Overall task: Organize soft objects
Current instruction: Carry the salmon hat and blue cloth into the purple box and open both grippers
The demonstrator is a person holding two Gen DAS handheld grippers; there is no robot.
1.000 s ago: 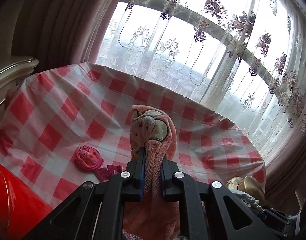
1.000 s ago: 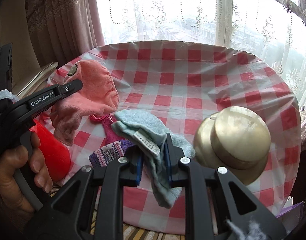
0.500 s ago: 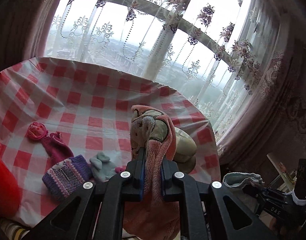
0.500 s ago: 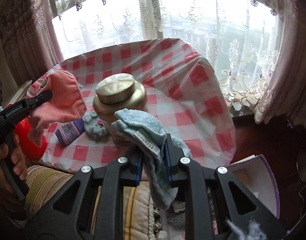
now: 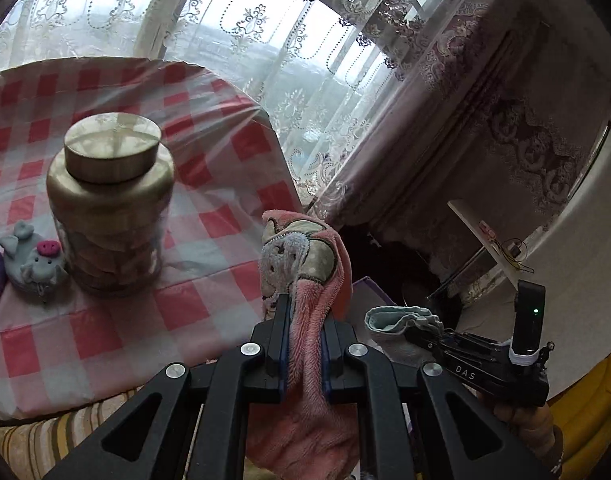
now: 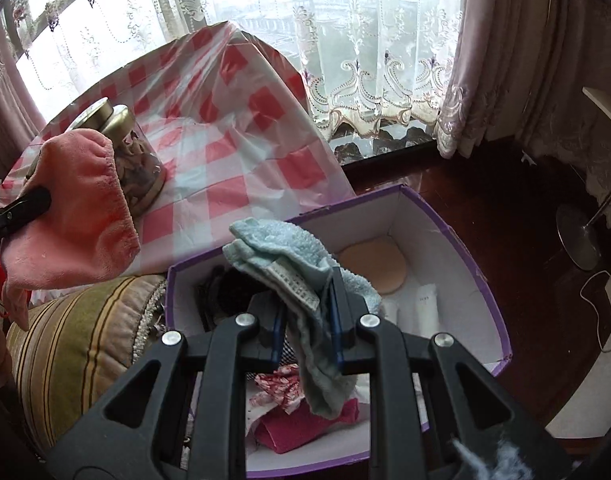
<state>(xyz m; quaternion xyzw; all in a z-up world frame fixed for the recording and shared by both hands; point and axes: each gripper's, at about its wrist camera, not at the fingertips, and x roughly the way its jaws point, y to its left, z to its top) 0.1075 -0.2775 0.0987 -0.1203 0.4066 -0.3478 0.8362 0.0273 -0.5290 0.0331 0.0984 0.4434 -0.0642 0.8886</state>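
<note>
While the left tool pinches a fluffy pink cloth with an embroidered animal patch between its pressed-in pads, the right tool clamps a pale blue terry sock the same way — neither grip has changed since a second ago. What has changed is the setting. A second ago both tools hung over the middle of the round table with the red-and-white checked plastic cover; now both have swung off past its edge. In the right wrist view the blue sock hangs directly over an open white cardboard box with purple edging, which was not in sight before. Inside the box lie a round beige pad, a crumpled red-and-white patterned fabric, a dark pink cloth and something black that cannot be made out. A striped olive and brown cushion sits just beside the box. The pink cloth hangs in the air near the table's edge, between the box and a gold-lidded glass jar. A small grey plush pig with a pink snout rests touching the jar's base — still on the table.
</note>
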